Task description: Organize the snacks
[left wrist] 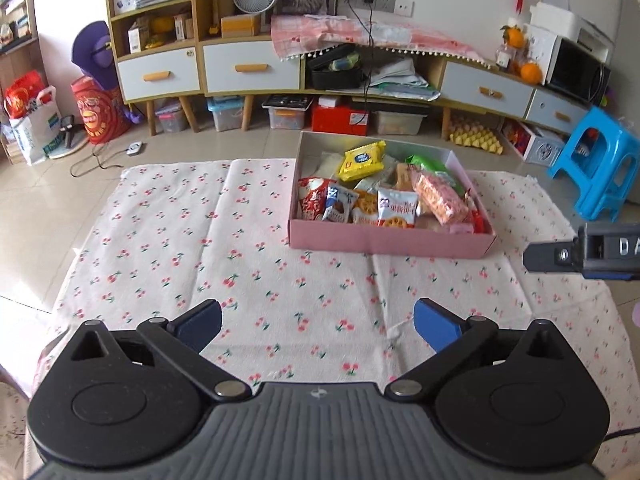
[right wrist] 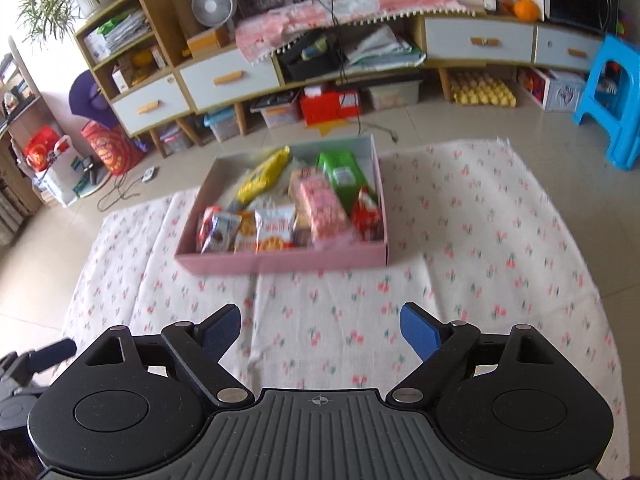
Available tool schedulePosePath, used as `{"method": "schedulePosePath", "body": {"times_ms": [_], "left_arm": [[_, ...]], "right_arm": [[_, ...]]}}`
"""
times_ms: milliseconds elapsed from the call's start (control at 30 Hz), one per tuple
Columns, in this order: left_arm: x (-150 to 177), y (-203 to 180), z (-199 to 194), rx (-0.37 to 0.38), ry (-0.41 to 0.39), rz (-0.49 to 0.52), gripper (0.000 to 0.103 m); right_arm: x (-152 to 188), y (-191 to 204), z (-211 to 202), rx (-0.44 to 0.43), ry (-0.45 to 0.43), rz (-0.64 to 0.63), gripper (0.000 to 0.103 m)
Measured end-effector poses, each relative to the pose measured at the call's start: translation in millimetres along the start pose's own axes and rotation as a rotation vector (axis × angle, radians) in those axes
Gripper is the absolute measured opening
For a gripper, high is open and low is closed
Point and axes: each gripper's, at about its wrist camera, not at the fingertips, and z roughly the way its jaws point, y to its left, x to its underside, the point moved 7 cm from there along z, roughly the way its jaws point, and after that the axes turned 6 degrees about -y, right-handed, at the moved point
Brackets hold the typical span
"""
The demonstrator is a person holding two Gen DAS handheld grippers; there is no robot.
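While both grippers are hovering over the near part of the cherry-print cloth [left wrist: 248,240], neither is touching or carrying anything. The left gripper [left wrist: 318,326] is holding its two blue-padded fingers [left wrist: 434,326] spread wide, with only cloth showing between them. The right gripper [right wrist: 320,330] is likewise standing fully released, its two fingers [right wrist: 420,330] wide apart over bare cloth. In the left wrist view, part of the right gripper is poking in at the right edge, well apart from the box; in the right wrist view, the left gripper is showing at the lower left edge.

Farther away, one pink box [left wrist: 390,242] is sitting on the cloth, toward the far side, and all the visible snacks are lying inside it. Packed together there are one yellow packet [left wrist: 362,160], one green packet [right wrist: 344,174], one long pink-patterned packet [left wrist: 440,198], two waffle-biscuit packets [left wrist: 396,208] and one red packet [right wrist: 366,216], plus others too overlapped to count.

Beyond the cloth, one blue stool [left wrist: 600,164] is standing on the tiled floor at the far right, and one long cabinet [left wrist: 248,70] is running along the far wall.
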Motion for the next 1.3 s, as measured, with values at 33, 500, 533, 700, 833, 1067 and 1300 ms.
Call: {"method": "schedulePosePath", "body": {"times_ms": [33,500,533,700,833,1067,1300], "left_arm": [[1,0,-1,-0.007,-0.006,0.002,0.102],[21,4,-3,-0.091,0.026,-0.015,0.102],[22,4,-2,-0.092,0.032,-0.015,0.102],[29,1,-1,-0.100,0.064,-0.004,0.102],[32,-1,-3,-0.103,0.066,0.010,0.102],[36,-5,-4,-0.092,0.077,0.018,0.102],[36,-6,-4,-0.087,0.081,0.013,0.102]], "right_arm": [[5,0,0,-0.004,0.002,-0.004,0.089],[53,-1,5,0.045,0.047,-0.112,0.089],[53,-1,4,0.043,0.046,-0.109,0.089],[52,4,2,0.045,0.030,-0.126,0.089],[53,4,3,0.035,0.036,-0.126,0.089],[52,-2,3,0.037,0.041,-0.078,0.089],[52,0,2,0.034,0.040,-0.077,0.089]]}}
